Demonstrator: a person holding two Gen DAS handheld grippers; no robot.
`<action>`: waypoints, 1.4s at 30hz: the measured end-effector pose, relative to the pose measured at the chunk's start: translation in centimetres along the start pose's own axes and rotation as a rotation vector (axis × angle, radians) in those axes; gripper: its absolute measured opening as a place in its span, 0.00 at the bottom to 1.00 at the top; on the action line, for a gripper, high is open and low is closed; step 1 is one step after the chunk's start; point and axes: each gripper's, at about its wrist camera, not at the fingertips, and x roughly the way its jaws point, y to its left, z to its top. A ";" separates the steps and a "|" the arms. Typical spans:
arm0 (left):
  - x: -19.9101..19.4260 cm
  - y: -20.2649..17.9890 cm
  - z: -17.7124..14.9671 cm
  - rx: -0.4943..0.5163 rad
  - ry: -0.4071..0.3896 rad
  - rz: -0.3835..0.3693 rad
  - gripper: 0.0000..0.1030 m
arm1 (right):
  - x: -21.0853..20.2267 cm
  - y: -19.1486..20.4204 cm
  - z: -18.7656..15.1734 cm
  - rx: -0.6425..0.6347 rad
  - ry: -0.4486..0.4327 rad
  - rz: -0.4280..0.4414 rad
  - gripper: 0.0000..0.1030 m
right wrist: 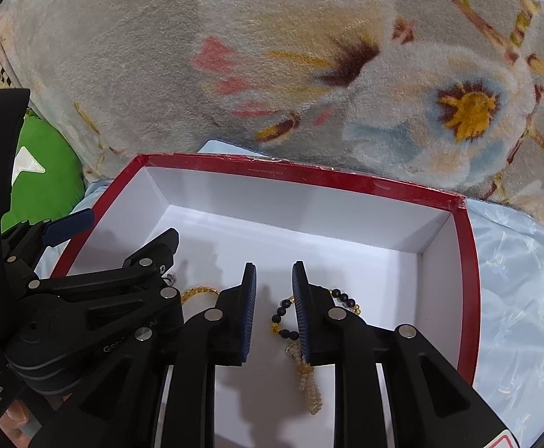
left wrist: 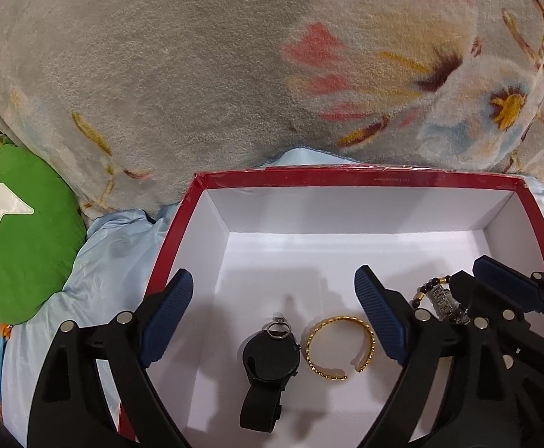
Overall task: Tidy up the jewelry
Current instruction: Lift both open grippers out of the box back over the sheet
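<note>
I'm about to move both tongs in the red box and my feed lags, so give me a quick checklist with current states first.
1. Left tongs open and holding nothing: ok.
2. Right tongs open with a narrow gap, nothing pinched: ok.
3. Black watch, silver ring lying on it, and gold bangle resting on the box floor: ok.
4. Beaded bracelet clear of the right tongs: not ok, its strand passes behind the right finger.
5. The two tongs apart from each other: cannot tell; they crowd together over the red box.
6. Silver item beside the beads identifiable: cannot tell, mostly hidden.
</note>
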 end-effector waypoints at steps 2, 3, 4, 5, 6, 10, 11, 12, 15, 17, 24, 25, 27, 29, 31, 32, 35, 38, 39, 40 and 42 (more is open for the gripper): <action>-0.1 0.0 -0.1 0.000 -0.003 -0.002 0.83 | 0.0 0.0 0.0 0.001 0.001 -0.001 0.21; -0.1 0.0 -0.1 0.000 -0.003 -0.002 0.83 | 0.0 0.0 0.0 -0.001 0.000 -0.002 0.21; -0.1 0.0 -0.1 -0.001 -0.001 -0.002 0.83 | 0.0 0.1 0.0 -0.002 -0.002 -0.006 0.22; -0.1 0.0 -0.1 -0.002 0.001 -0.002 0.83 | -0.2 0.0 -0.1 -0.003 -0.007 -0.011 0.23; -0.1 0.1 -0.2 -0.005 0.004 -0.003 0.83 | -0.4 0.1 -0.2 -0.006 -0.017 -0.018 0.24; -0.2 0.8 -0.5 -0.031 0.018 -0.039 0.83 | -2.5 0.1 -0.8 -0.002 -0.074 -0.045 0.37; -0.6 1.2 -0.8 -0.042 -0.005 -0.039 0.83 | -3.2 -0.1 -1.1 0.011 -0.081 -0.035 0.38; -1.1 1.4 -1.2 -0.048 -0.022 -0.026 0.83 | -3.9 -0.4 -1.5 0.021 -0.086 -0.024 0.38; -3.6 2.4 -2.7 -0.041 -0.055 -0.005 0.83 | -6.8 -0.9 -3.2 0.014 -0.098 -0.028 0.38; -5.9 3.2 -3.7 -0.044 -0.074 -0.020 0.83 | -8.8 -1.2 -4.6 0.006 -0.105 -0.031 0.41; -13.9 4.8 -8.7 0.013 -0.089 -0.039 0.84 | -16.0 -0.9 -11.8 -0.047 -0.126 -0.097 0.52; -14.8 5.0 -9.9 0.015 -0.063 -0.064 0.84 | -16.8 -0.8 -12.8 -0.057 -0.120 -0.105 0.52; -15.9 5.3 -12.0 0.019 -0.027 -0.088 0.85 | -18.1 -0.2 -15.1 -0.079 -0.098 -0.113 0.52; -16.9 5.6 -14.3 0.019 -0.005 -0.096 0.85 | -19.2 0.4 -17.6 -0.083 -0.079 -0.108 0.52; -17.6 5.8 -16.5 0.016 0.016 -0.092 0.85 | -19.8 1.2 -20.2 -0.078 -0.045 -0.084 0.52; -17.9 5.9 -17.6 0.012 0.026 -0.093 0.85 | -19.9 1.5 -21.3 -0.074 -0.033 -0.079 0.52; -18.9 6.1 -20.8 -0.015 0.055 -0.111 0.85 | -20.5 2.5 -24.7 -0.054 0.005 -0.059 0.52; -20.2 6.1 -23.5 -0.021 0.066 -0.113 0.85 | -20.9 2.8 -27.3 0.000 0.033 -0.021 0.52; -20.5 5.9 -24.2 -0.018 0.067 -0.115 0.84 | -20.9 2.8 -28.0 0.014 0.040 -0.017 0.52; -21.1 5.7 -25.2 -0.012 0.074 -0.124 0.85 | -20.9 2.8 -28.5 0.028 0.045 -0.015 0.52; -21.8 5.1 -26.6 0.001 0.081 -0.141 0.85 | -20.8 2.6 -29.2 0.055 0.053 -0.006 0.52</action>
